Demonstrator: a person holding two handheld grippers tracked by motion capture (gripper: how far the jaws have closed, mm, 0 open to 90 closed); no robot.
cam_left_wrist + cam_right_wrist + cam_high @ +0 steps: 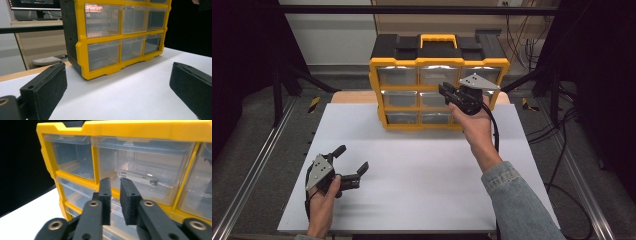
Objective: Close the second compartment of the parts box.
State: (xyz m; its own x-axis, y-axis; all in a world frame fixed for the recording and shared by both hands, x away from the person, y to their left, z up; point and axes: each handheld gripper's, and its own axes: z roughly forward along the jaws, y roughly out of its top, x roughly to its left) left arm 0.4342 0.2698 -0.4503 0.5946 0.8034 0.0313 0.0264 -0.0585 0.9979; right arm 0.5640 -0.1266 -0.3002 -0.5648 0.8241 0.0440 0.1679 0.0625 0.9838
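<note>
A yellow and black drawer organizer (439, 90) with clear drawers stands at the back of the white table (412, 175). My right gripper (448, 93) is raised in front of its upper drawers, jaws drawn together to a thin gap with nothing between them. In the right gripper view the right gripper (115, 182) points at the top middle drawer (142, 162), which holds a small silver item (138, 177). My left gripper (352, 158) rests low at the table's front left, wide open and empty. The left gripper view shows its pads (45, 92) far apart, facing the organizer (100, 40).
Metal rails (254, 165) run along both sides of the table, and cables (562, 150) hang at the right. A wide stretch of bare white tabletop lies between the left gripper and the organizer. A monitor (32, 5) stands beyond the table in the left gripper view.
</note>
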